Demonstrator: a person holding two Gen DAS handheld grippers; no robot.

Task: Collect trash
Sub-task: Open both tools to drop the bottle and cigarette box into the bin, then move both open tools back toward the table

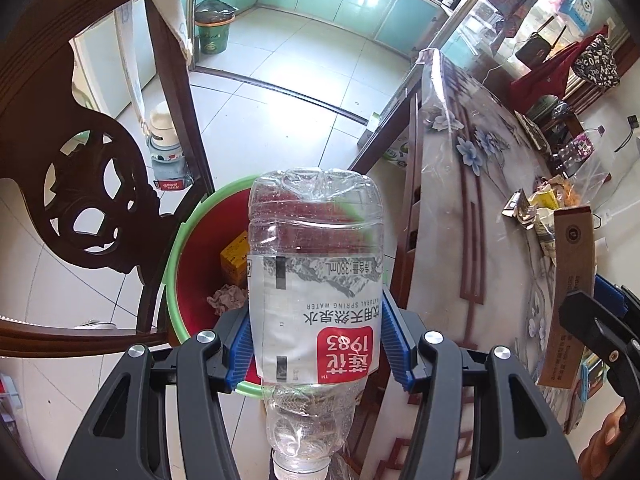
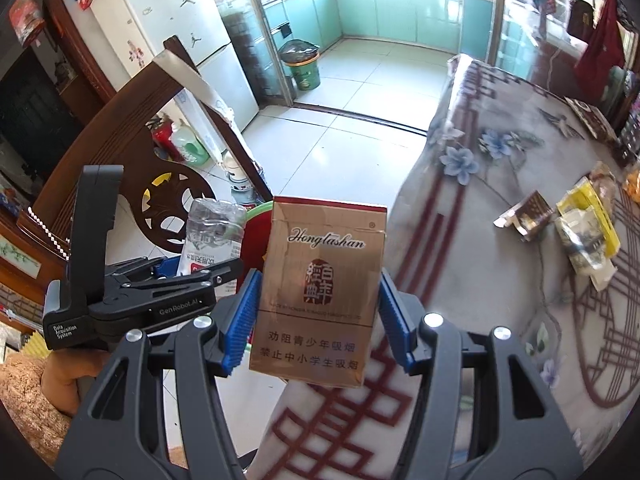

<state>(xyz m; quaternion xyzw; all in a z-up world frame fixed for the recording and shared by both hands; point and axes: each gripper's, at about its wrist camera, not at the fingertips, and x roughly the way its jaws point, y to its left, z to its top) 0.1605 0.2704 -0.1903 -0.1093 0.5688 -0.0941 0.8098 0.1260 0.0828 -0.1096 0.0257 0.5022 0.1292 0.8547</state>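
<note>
1. Between the blue pads of the left gripper, an empty plastic water bottle is clamped by its labelled middle — cap toward the camera, base pointing away, jaws about half spread.
2. Just beyond and below the bottle sits the red bin with a green rim, on the floor tiles between the carved wooden chair and the table; a yellow box and a crumpled paper wad lie inside it.
3. The right gripper pinches a gold cigarette pack by its two sides, upright, jaws likewise about half spread — it hangs over the table's near edge, right of the bin.
4. Farther along the flowered tablecloth lie more wrappers.
5. A green bin stands at the kitchen doorway.
</note>
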